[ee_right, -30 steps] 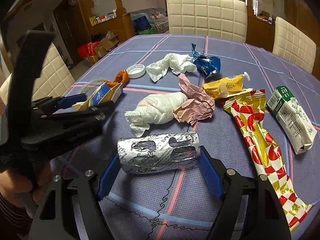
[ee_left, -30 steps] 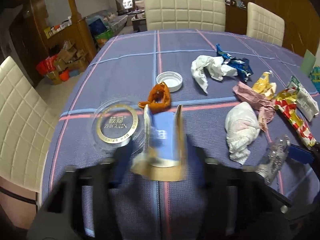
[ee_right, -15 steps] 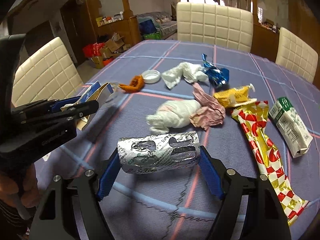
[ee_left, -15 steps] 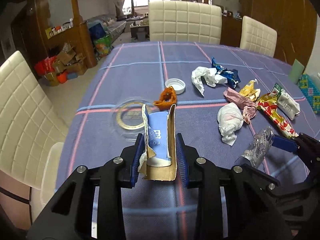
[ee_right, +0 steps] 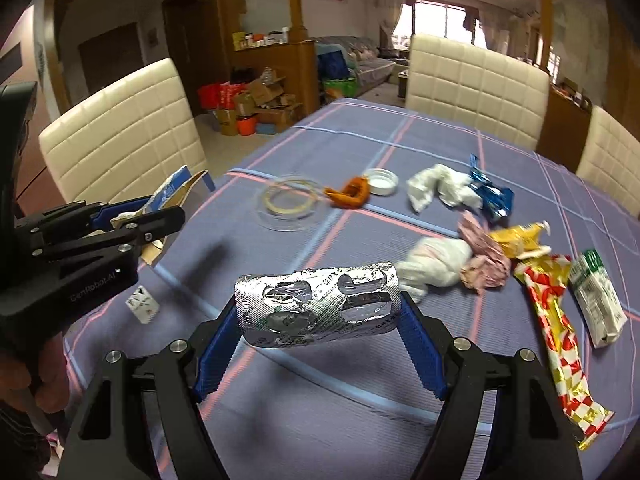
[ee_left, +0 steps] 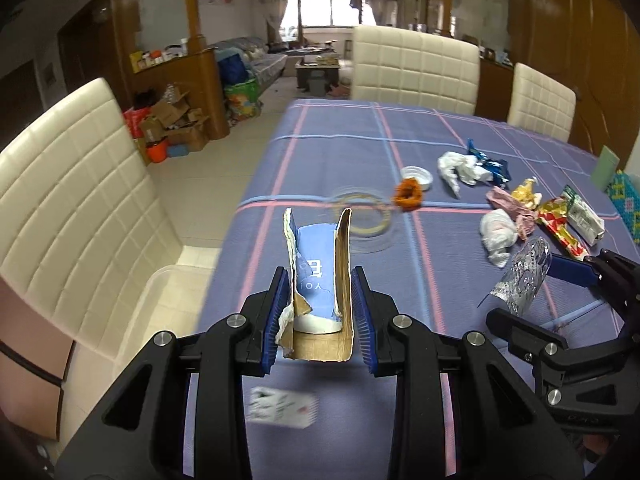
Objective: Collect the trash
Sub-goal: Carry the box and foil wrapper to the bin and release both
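Left wrist view: both loads have lifted clear of the worktop (ee_left: 328, 160). Left gripper (ee_left: 320, 320) clamps a torn carton (ee_left: 318, 276); right gripper (ee_right: 320, 336) pinches a foil blister pack (ee_right: 316, 304), ready for binning.

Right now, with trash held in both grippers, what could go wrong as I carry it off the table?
1. The torn blue carton is pinched low in the left gripper, most of it standing above the pads, so it may tip or slip out.
2. The bent foil blister pack spans the right gripper edge to edge; it could spring free.
3. The small white scrap near the table edge looks easy to miss.
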